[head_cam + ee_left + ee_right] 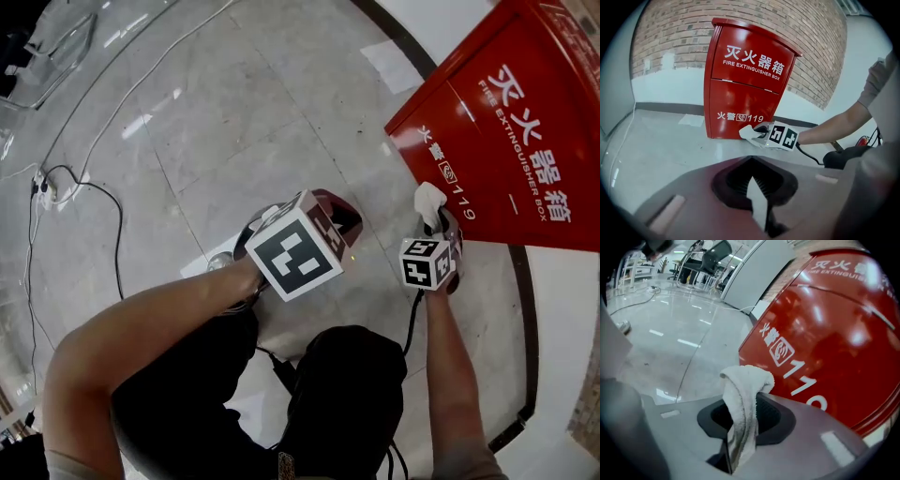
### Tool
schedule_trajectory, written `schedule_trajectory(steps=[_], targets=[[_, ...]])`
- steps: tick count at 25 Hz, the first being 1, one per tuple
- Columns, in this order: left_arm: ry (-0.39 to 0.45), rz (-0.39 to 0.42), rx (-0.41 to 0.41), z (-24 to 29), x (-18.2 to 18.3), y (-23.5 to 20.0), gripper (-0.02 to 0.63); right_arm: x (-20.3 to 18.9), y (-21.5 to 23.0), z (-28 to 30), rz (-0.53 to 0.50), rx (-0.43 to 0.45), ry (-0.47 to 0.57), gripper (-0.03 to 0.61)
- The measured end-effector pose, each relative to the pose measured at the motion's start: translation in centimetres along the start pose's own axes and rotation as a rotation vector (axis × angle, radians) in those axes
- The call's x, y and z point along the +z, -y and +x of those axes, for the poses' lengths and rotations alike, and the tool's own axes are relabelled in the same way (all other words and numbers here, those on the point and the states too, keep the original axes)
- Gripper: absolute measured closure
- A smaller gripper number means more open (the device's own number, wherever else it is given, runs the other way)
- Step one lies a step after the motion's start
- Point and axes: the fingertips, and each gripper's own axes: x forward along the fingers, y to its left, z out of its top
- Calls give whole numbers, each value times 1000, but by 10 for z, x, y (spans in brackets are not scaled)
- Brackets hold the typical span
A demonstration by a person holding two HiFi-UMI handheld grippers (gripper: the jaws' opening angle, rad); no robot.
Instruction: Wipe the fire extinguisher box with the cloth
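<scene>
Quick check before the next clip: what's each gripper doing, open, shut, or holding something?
Left gripper: jaws nearly together, nothing between them.
Right gripper: shut on the white cloth, beside the fire extinguisher box.

The fire extinguisher box [511, 122] stands at the surface's [234, 103] far right edge. Just before its lower front is the right hand-held gripper [437, 223], with the cloth [428, 198] between its jaws, perhaps touching the box. The left hand-held gripper [339, 221] is to its left, apart. A cable [111, 202] lies near the left edge.
</scene>
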Motion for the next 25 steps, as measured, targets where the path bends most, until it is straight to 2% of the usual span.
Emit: schedule_trajectory(steps=[6,11,14,17,19,22,25], targets=[[84,47,17,-5,53,-3,614,77,63,-102,48,-65,186,459],[144,151,8,0,106,9,614,145,146,-188,40,-234,355,459],[174,179,2,-1,126,17,614,179,183,-227,45,-334,423,457],[177,188,-5,-3,131,23,614,197,206,-243,36,-414,438,457],[179,179,-5,-5,130,24,614,200,212,-241,30,-435,430,456],[184,164,-3,-5,123,18,614,196,204,-220,29,-422,403,454],[157,153,-10,0,105,11,614,179,179,-184,28,-368,338,456]])
